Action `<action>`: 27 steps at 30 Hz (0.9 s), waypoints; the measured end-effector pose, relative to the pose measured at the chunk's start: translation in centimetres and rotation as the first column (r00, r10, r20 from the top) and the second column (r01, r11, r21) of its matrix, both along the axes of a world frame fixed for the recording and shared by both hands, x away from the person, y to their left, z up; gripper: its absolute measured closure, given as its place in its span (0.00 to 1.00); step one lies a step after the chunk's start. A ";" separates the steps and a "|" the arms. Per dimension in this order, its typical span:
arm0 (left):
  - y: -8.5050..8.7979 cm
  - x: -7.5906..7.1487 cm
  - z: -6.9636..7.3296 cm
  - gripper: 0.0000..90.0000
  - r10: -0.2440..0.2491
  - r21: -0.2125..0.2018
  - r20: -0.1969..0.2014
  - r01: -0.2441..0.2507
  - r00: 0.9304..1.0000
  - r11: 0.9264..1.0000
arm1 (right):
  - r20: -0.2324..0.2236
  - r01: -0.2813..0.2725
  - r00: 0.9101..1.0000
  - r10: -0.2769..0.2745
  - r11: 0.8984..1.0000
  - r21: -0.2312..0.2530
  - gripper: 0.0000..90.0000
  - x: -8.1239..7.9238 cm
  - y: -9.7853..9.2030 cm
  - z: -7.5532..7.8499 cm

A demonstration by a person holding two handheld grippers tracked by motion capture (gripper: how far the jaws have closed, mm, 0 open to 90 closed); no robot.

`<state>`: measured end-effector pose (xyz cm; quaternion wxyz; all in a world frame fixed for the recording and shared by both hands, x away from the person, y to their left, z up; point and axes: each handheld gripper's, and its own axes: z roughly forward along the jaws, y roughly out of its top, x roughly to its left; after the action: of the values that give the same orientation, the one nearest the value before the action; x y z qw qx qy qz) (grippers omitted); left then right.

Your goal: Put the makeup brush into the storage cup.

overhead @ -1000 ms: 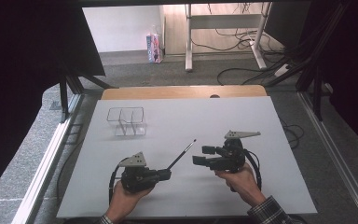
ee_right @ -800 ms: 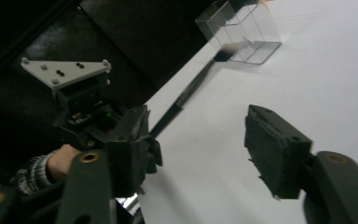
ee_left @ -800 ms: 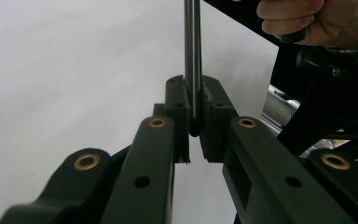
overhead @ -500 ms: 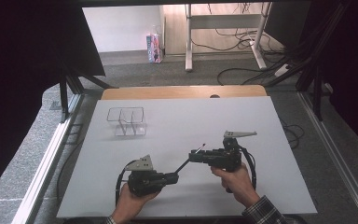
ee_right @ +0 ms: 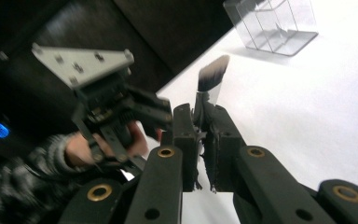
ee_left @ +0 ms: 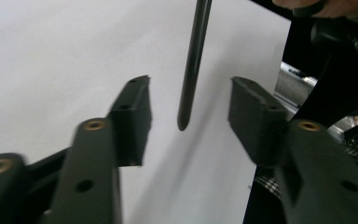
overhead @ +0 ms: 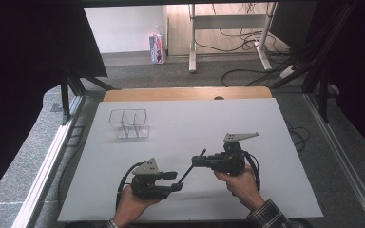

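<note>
The brush (overhead: 190, 167) is long and thin. It has a smooth black stick for a handle, a shiny metal band, and a flat tuft of soft hairs (ee_right: 213, 72) that are dark with pale tips. It hangs in the air above the white table (overhead: 266, 123), near the front edge, and slants between the two grippers.

The right gripper (ee_right: 200, 135) is squeezed tight on the brush near the metal band. Its two flat black pads press on it from both sides, and the hairy end sticks out past them. These jaws have just been closing on the brush.

The left gripper (ee_left: 189, 116) has its jaws apart. They have just been opening. The round end of the black handle (ee_left: 186, 112) hangs in the gap between the two blocky pads and touches neither one. The pads are hard, dull and square at the corners, and the arms behind them carry small brass rings.

Each gripper wears a grey three-cornered plate (overhead: 240, 137) on top, and a hand (overhead: 240, 183) holds each one from below.

The table is smooth, flat and plain white, with a strip of pale wood (overhead: 171, 94) along its far edge. A clear plastic box (overhead: 129, 123) with thin walls inside stands far off, toward the far left corner. A wide stretch of bare white table lies between the grippers and the box
</note>
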<state>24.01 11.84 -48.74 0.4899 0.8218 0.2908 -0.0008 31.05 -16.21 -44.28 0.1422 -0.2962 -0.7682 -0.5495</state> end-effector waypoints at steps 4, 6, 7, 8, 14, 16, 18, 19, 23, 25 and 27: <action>-0.4 0.0 -0.2 0.45 -0.009 0.029 -0.005 0.010 1.000 1.000 | 0.052 -0.010 0.999 0.014 0.998 -0.068 0.93 -0.3 0.5 0.1; -0.6 0.0 -0.2 0.42 -0.013 0.040 -0.002 0.013 1.000 0.999 | 0.076 -0.021 0.997 0.028 0.995 -0.096 0.93 -0.5 0.8 0.2; -0.7 0.1 -0.2 0.41 -0.016 0.043 -0.002 0.016 1.000 0.999 | 0.088 -0.024 0.996 0.034 0.993 -0.112 0.93 -0.6 0.9 0.2; -0.7 0.1 -0.2 0.40 -0.019 0.048 -0.002 0.019 1.000 0.999 | 0.111 -0.037 0.992 0.052 0.990 -0.138 0.93 -0.8 1.2 0.3; -1.1 0.0 -0.2 0.39 -0.032 0.059 0.003 0.031 0.999 0.998 | 0.150 -0.073 0.983 0.102 0.980 -0.186 0.93 -1.2 1.9 0.3; -1.3 0.0 -0.2 0.42 -0.040 0.063 0.006 0.040 0.999 0.997 | 0.162 -0.100 0.978 0.135 0.973 -0.206 0.93 -1.5 2.4 0.3; -1.3 0.0 -0.2 0.46 -0.043 0.066 0.010 0.043 0.999 0.997 | 0.165 -0.110 0.975 0.146 0.971 -0.211 0.93 -1.6 2.6 0.3; -1.3 0.0 -0.2 0.48 -0.045 0.066 0.010 0.044 0.999 0.997 | 0.174 -0.128 0.970 0.170 0.965 -0.229 0.93 -1.8 2.9 0.2; -1.4 -0.1 -0.2 0.55 -0.058 0.063 0.016 0.057 0.998 0.996 | 0.180 -0.156 0.962 0.204 0.955 -0.251 0.93 -2.1 3.4 0.1; -1.4 -0.1 -0.1 0.60 -0.065 0.061 0.014 0.064 0.998 0.996 | 0.188 -0.164 0.958 0.218 0.950 -0.266 0.93 -2.3 3.6 0.0; -1.4 -0.2 -0.1 0.65 -0.070 0.063 0.014 0.069 0.997 0.996 | 0.186 -0.174 0.956 0.228 0.948 -0.265 0.93 -2.4 3.8 0.0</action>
<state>23.84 10.42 -48.88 0.4659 0.8464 0.2578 -0.0022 28.64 -12.41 -44.25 0.0762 -0.1701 -0.8674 -0.4614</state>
